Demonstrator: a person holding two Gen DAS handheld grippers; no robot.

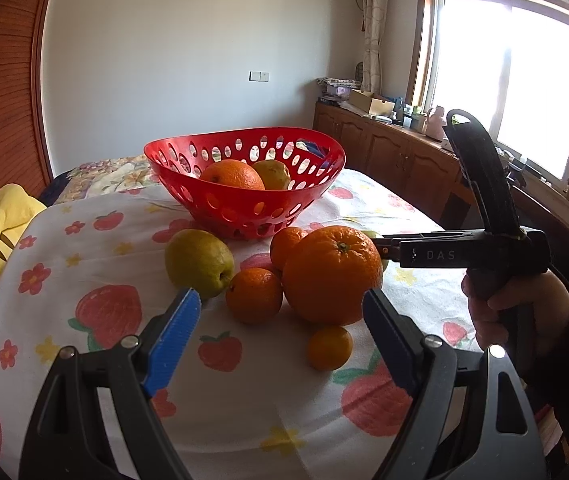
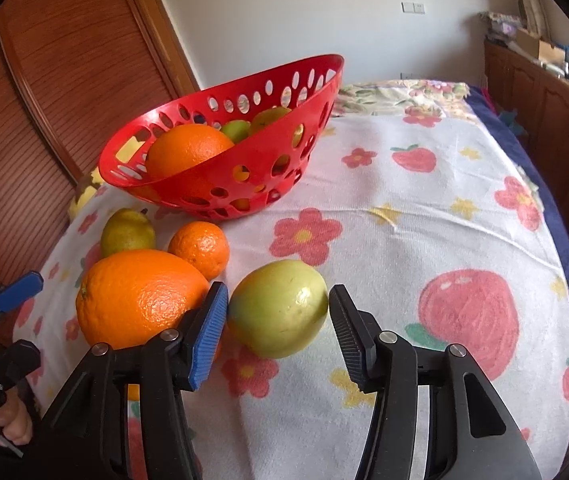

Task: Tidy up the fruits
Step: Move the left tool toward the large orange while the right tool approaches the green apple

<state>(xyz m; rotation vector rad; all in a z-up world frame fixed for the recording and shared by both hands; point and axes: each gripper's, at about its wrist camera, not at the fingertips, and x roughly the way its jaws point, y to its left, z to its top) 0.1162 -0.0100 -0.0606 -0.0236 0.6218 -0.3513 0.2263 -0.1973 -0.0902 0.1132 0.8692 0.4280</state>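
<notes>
The right gripper is nearest, its jaws spread around a yellow-green fruit, the pads just beside its flanks with no clear squeeze. The left gripper stands wide and empty before the large orange, with smaller oranges and a pear close by. All lie on a strawberry-print cloth. Beyond, the red basket holds an orange and greenish fruit. Wooden cabinets run under a bright window.
</notes>
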